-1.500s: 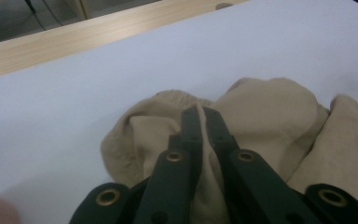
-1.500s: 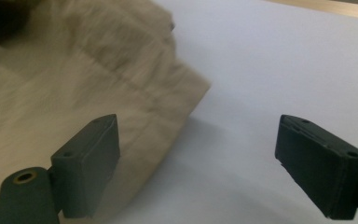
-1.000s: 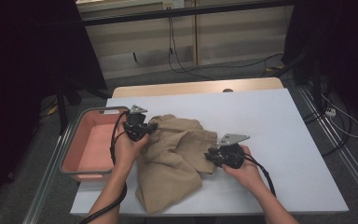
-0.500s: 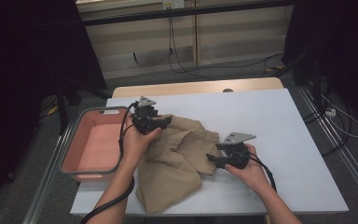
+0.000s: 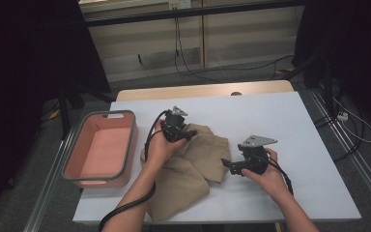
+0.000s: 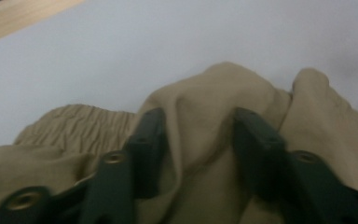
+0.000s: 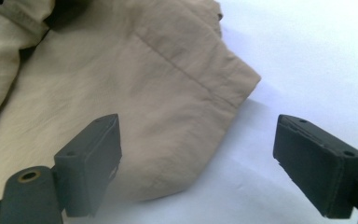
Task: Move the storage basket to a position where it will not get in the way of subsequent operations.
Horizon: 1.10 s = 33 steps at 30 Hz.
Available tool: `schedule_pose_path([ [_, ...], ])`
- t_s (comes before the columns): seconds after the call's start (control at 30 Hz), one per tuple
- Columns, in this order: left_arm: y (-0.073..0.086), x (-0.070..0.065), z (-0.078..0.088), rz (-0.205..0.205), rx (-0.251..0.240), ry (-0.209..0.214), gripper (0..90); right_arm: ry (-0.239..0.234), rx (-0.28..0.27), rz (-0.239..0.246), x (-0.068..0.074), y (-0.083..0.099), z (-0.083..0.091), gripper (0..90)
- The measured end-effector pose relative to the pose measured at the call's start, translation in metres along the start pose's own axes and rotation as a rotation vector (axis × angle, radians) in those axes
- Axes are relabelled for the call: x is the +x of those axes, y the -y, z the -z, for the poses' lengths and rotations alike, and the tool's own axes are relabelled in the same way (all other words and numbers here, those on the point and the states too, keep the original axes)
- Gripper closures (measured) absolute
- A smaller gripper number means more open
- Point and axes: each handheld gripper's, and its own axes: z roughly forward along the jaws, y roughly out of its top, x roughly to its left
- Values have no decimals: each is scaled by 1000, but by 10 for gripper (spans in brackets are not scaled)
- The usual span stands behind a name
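**Both tools let go and reposition on the tan garment**

Since the earlier frames, the left hand has carried its tool from the garment's 9 o'clock edge, beside the bin, toward the middle of the bench, and the cloth it held has dropped back into a loose heap. The white bench [image 5: 290, 121] carries the tan garment [image 5: 188, 164], crumpled and spread from its centre toward 6 o'clock; the gathered waistband shows in the left gripper view. A pink bin [image 5: 125, 140] stands empty at 9 o'clock, just beside the cloth.

The left tool [image 5: 186, 133] now sits over the garment's 12 o'clock ridge. Its jaws opened and have just been closing again; they stand partly open with a raised fold between them, and I cannot tell whether the pads press on it yet.

The right tool [image 5: 229, 165] hovers at the garment's 3 o'clock edge. Its jaws have just been opening and stand wide, holding nothing, one over the hemmed corner and one over bare bench.

By my judgement this is a regrasp: both releases are done, and fresh holds on the ridge and corner come next, probably to spread or fold the garment.
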Motion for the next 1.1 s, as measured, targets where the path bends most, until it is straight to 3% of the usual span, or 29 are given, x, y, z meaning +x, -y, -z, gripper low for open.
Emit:
schedule_pose_path([
  [0.07,4,-1,3,17,1,32,818,5,-3,-5,-2,0,1,147],
  [0.13,5,-2,8,23,-11,41,874,10,-9,-11,-2,0,2,148],
  [0.23,5,-1,16,25,-38,50,885,17,-13,-9,-3,-1,2,150],
  [0.33,3,-3,35,45,-88,93,887,25,-26,-21,-6,-1,5,150],
  [0.43,5,-7,45,29,-106,104,888,30,-32,-25,-7,-1,6,150],
  [0.53,17,-19,54,-8,-98,134,889,42,-49,-37,-9,-2,8,145],
  [0.8,48,-27,54,-26,-40,156,889,63,-74,-54,-11,-4,8,154],
  [0.93,63,-29,54,-15,-11,176,890,90,-94,-54,-9,-9,1,253],
  [1.1,65,-32,55,-12,-3,181,890,84,-101,-44,0,-14,-10,338],
])
